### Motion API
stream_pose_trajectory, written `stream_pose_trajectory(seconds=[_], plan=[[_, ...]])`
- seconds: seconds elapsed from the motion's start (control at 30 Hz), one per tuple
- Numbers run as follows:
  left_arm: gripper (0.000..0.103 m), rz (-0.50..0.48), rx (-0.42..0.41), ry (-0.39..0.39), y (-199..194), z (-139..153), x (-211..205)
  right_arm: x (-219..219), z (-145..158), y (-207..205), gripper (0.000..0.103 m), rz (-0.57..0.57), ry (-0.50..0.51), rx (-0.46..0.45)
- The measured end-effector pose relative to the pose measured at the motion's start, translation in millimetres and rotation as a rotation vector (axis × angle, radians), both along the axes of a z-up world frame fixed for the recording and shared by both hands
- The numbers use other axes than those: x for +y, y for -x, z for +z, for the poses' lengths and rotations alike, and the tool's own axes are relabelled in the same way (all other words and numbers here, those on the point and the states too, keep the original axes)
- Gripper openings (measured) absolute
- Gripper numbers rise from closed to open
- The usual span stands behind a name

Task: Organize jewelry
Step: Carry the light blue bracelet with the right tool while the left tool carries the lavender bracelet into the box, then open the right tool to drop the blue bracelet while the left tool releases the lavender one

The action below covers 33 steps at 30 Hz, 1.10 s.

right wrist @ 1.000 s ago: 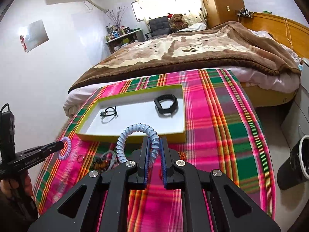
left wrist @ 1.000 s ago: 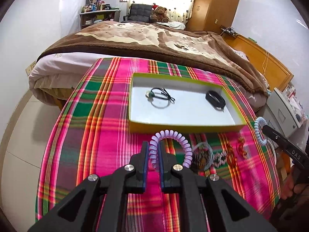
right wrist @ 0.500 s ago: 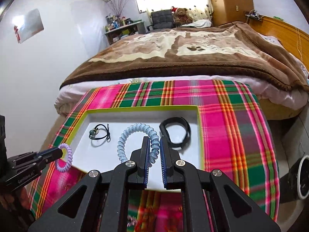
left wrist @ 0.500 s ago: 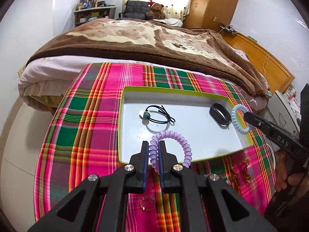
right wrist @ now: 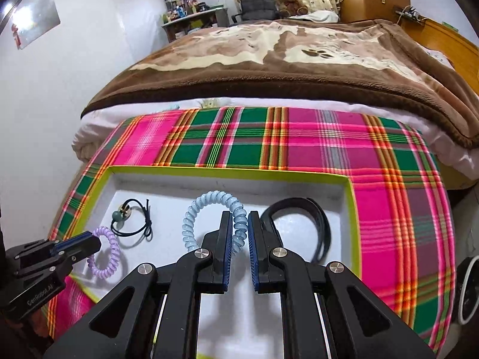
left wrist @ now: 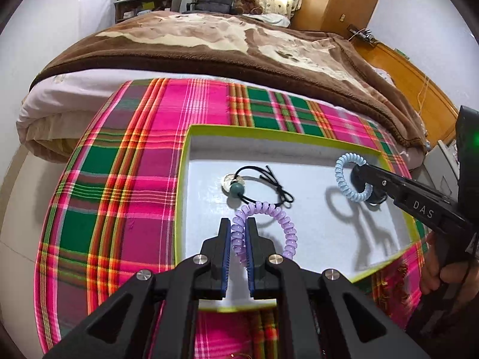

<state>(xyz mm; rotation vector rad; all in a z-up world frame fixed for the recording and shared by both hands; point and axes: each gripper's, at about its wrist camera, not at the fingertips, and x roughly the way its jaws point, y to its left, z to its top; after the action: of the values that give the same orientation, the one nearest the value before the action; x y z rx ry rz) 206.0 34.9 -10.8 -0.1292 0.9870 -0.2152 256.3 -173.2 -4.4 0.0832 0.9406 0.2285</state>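
Both grippers are being carried forward from the near edge of the plaid-covered worktop [left wrist: 134, 179] and are now being held over the green-rimmed tray [left wrist: 187, 161]. The left gripper [left wrist: 238, 233] is pinching a purple spiral hair tie [left wrist: 269, 212], hanging just above the tray's near-left part, beside the black beaded cord [left wrist: 257, 185] already lying there. The right gripper [right wrist: 239, 227] is pinching a blue spiral hair tie [right wrist: 209, 200] over the tray's middle, next to the black band [right wrist: 311, 209]. Each coil is being gripped by one side so the loop is dangling free, probably for a clean drop.
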Motion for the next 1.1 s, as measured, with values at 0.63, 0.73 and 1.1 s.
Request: stream_pose_trajectory(seconds=[0.63,0.73,1.1], plan=[[0.010,0.003,0.030,0.000,-10.4,-9.2,0.8,14.9,-16.8,-15.3,0.011,0.023,0.054,0.037],[0.011,0.003,0.032,-0.007,-10.9,-9.1,0.0,15.8,-17.2,-16.1,0.011,0.022,0.054,0.039],[0.028,-0.004,0.030,-0.016,-10.6,-6.9,-5.9,19.9,-19.8,-16.0,0.013,0.026,0.066,0.037]])
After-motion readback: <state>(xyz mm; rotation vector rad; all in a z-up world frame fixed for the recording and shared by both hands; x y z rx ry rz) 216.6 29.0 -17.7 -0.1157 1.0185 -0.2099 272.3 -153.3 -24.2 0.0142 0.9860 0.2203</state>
